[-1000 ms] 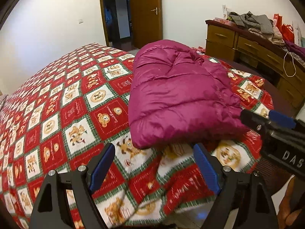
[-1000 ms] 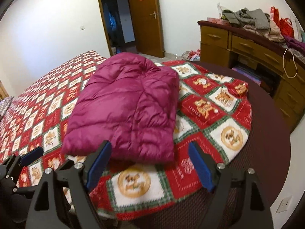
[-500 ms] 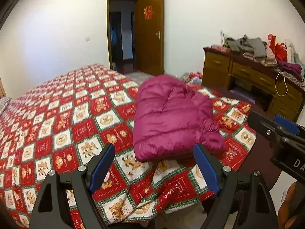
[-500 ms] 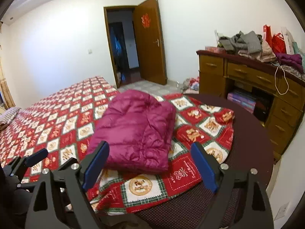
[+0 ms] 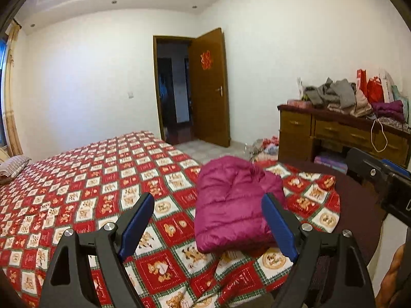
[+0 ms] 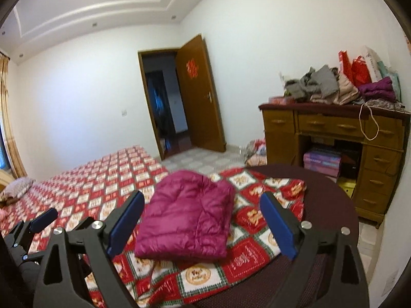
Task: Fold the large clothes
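- Left wrist view, item one: left gripper point(image 5: 208, 220), blue-padded fingers point(image 5: 136, 223) spread wide, nothing between them, clear of the cloth below.
- Item two: right gripper point(image 6: 203, 220), jaws spread and opening wider, nothing caught between them; its black frame also shows at the right edge of the left wrist view.
- Item three: magenta puffer jacket point(image 5: 231, 202), lying folded into a compact, roughly rectangular bundle on the near right part of the bed point(image 5: 77, 179), close to the rounded foot end. Both grippers sit well apart from it.
- Item four: red checked bedspread point(image 6: 246, 259) with bear motifs, under the jacket, rumpled at the near edge.
- Item five: wooden desk point(image 6: 334, 125) at far right, heaped with more clothes point(image 6: 323, 84) and red bags; an open wooden door point(image 5: 210, 87) on the far wall.
- Handling, judged: the jacket is light, soft and springy, with a smooth shell likely to slide between pads; puffed layers may spring open when released.
- Where to hold, judged: pinch through all layers at the two near corners of the bundle, or at the thicker folded edge along its left side, rather than the slack top face.
- Progress, judged: the fold looks complete, and the bundle appears left in place.
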`<move>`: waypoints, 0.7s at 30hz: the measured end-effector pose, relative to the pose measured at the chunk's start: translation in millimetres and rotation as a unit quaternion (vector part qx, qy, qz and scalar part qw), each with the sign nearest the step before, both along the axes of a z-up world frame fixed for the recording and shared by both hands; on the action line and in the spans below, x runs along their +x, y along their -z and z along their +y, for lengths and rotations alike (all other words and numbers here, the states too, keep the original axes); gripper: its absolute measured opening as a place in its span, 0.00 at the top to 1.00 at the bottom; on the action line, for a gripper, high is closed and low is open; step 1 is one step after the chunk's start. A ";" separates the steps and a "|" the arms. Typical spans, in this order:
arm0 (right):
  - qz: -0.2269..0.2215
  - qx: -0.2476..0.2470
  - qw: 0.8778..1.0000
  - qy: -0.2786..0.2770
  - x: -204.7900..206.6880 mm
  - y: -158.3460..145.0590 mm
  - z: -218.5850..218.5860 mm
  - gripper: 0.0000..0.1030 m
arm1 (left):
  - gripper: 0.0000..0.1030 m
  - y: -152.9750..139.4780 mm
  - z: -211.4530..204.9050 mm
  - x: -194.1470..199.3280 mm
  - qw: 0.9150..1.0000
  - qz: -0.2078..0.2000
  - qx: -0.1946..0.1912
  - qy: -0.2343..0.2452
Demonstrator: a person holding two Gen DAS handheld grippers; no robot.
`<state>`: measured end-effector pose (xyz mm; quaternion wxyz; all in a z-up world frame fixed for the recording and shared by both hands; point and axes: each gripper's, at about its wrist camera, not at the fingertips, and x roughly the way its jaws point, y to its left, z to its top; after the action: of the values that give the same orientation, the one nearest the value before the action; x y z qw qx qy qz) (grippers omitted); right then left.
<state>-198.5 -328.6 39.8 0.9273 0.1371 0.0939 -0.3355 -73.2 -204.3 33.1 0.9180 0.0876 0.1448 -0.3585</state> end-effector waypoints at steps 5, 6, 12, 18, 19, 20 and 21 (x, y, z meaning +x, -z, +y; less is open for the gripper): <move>-0.006 -0.033 0.999 0.019 -2.2 -6.7 3.6 0.05 | 0.11 -8.5 6.0 -8.3 1.000 -0.024 -0.021 0.002; -0.004 -0.035 0.999 0.017 -0.1 -6.7 4.3 0.05 | 0.11 -9.1 5.6 -10.2 0.999 -0.030 -0.020 0.004; 0.003 -0.036 0.999 0.007 4.6 -3.4 5.6 0.05 | 0.10 -10.5 2.7 -13.6 0.999 -0.037 -0.016 0.007; 0.000 -0.038 0.999 0.009 -0.1 -3.8 7.9 0.04 | 0.10 -11.0 7.2 -9.9 1.000 -0.019 -0.023 0.001; 0.001 -0.037 0.999 0.008 0.6 -3.6 7.5 0.05 | 0.10 -10.7 7.7 -10.1 1.000 -0.018 -0.024 0.001; 0.002 -0.037 0.999 0.007 1.3 -3.1 7.6 0.05 | 0.10 -10.8 7.9 -10.3 1.000 -0.018 -0.024 0.000; 0.004 -0.036 0.999 0.006 2.2 -2.7 7.7 0.05 | 0.10 -10.5 8.2 -10.4 1.000 -0.018 -0.023 0.000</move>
<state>-196.3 -320.9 42.5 0.9293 0.1027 0.0847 -0.3444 -83.6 -196.1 43.6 0.9223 0.0726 0.1196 -0.3602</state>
